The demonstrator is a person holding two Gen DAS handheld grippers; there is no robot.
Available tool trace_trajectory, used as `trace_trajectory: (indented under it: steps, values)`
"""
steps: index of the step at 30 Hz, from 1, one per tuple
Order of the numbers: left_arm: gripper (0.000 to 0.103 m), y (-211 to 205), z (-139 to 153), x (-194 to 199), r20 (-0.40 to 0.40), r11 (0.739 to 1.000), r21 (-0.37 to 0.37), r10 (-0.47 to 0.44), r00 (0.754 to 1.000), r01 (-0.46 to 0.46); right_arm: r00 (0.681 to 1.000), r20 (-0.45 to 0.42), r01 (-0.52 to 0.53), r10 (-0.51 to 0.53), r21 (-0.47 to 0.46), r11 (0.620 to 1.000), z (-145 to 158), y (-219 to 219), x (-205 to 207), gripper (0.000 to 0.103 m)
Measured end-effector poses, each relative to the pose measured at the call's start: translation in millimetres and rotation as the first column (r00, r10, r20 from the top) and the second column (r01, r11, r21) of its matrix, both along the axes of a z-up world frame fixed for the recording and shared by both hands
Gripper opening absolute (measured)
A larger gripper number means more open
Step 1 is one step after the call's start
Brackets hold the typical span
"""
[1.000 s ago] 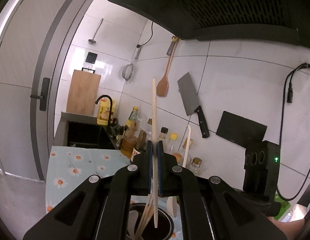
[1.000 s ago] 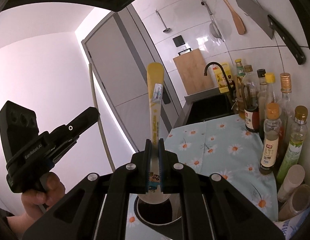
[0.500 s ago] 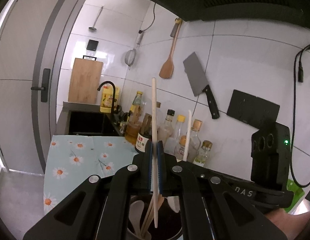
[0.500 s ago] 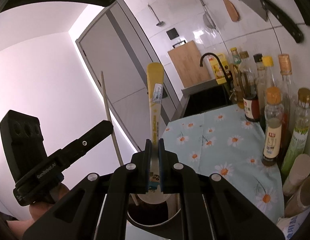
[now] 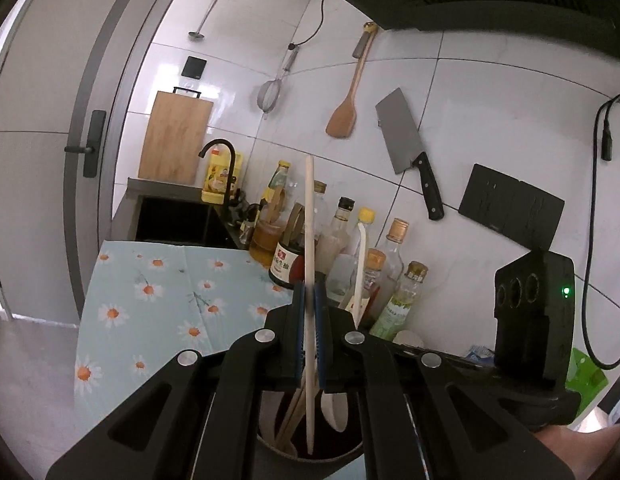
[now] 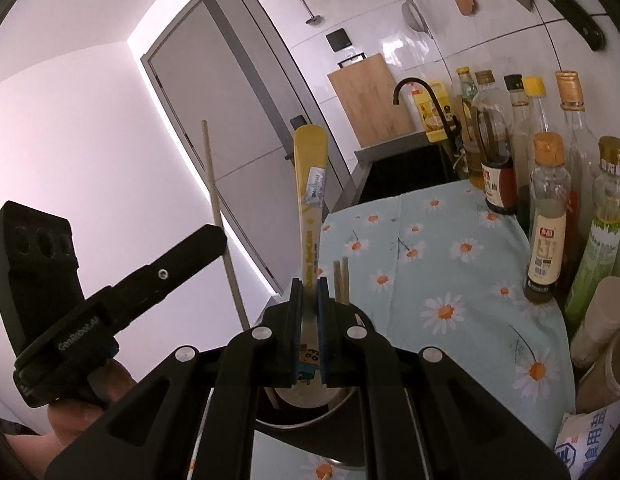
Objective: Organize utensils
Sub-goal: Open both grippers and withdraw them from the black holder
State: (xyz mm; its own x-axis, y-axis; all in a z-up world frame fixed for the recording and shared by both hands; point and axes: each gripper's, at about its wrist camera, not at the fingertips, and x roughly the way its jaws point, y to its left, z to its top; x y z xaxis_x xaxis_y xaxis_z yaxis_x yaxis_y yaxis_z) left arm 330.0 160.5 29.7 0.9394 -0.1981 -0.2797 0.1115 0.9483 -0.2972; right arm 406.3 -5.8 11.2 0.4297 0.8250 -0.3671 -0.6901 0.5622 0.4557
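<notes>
Left gripper (image 5: 308,300) clamps a wooden chopstick (image 5: 309,240) upright, lower end inside the utensil holder (image 5: 310,454) among other utensils. Right gripper (image 6: 308,292) clamps a yellow-handled spoon (image 6: 310,200), bowl apparently just within the holder's rim. Sauce bottles (image 6: 545,216) stand near the holder.

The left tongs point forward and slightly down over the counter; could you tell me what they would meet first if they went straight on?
Probably the cluster of glass condiment bottles by the white tiled wall, though depth is hard to judge.
</notes>
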Motion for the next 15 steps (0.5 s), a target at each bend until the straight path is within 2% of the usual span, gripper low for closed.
trace_trajectory:
  steps: [10,13,15]
  values:
    - [0.005,5,-10,0,-0.053,1.0,-0.023,0.012,0.998,-0.013,0.999,-0.034,-0.003,0.003,-0.008,1.0,-5,0,1,0.012]
    - [0.023,8,-10,-2,-0.053,0.999,-0.021,0.027,0.998,-0.028,0.999,-0.034,0.003,-0.004,-0.005,1.0,-4,-2,0,0.015]
    - [0.022,10,-10,-3,-0.053,0.999,-0.025,0.029,0.998,-0.031,0.999,-0.033,0.004,-0.005,-0.003,1.0,-3,-3,-2,0.015]
